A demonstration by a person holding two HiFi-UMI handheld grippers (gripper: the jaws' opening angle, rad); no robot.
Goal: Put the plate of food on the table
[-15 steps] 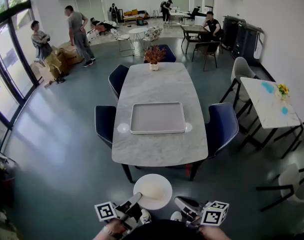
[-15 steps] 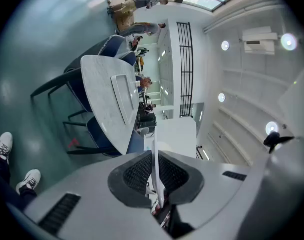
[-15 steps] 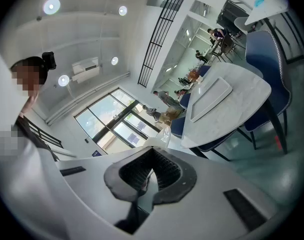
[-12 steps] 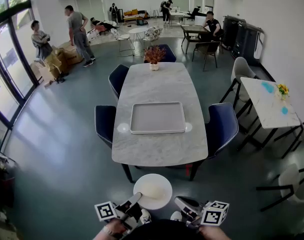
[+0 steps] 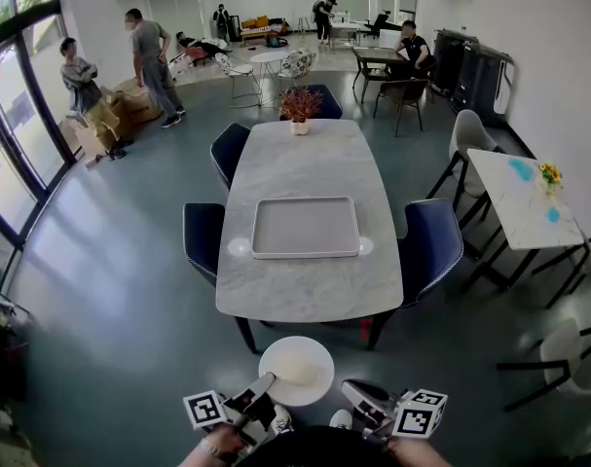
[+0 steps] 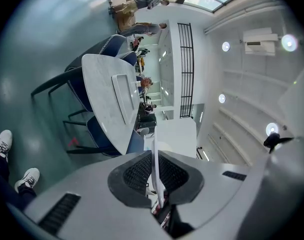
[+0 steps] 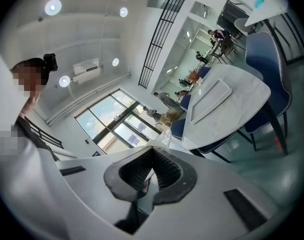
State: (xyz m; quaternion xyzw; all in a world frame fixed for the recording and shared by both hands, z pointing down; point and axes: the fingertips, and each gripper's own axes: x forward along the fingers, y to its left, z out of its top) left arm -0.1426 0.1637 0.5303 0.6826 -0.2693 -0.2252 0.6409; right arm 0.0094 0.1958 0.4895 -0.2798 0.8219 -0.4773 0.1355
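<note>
- The plate (image 5: 274,354) sits at the bottom centre of the head view. It is held in the air over the grey floor (image 5: 129,290), short of the near edge of the worktop (image 5: 310,290).
- A pale mound of food (image 5: 299,370) lies on the plate.
- The left gripper (image 5: 268,385) meets the plate at its lower-left rim. In the left gripper view its jaws are closed almost fully onto the thin white rim, which runs edge-on between the ribbed pads.
- The right gripper (image 5: 348,390) meets the plate at its lower-right rim. In the right gripper view its jaws stand at a narrow gap with a white sliver of the rim between the pads.
- A grey tray (image 5: 306,228) lies at mid-frame on the worktop. A small plant pot (image 5: 300,113) stands at the far end.
- Blue chairs (image 5: 429,244) flank the worktop on both sides.
- Change from the earlier frames: minimal. The plate and both grippers keep nearly the same places at the bottom of the frame, and both grips are unchanged.
- The worktop and tray sit marginally higher and further left in the frame.
- The standing person (image 5: 149,56) at upper left has shifted slightly leftward.
</note>
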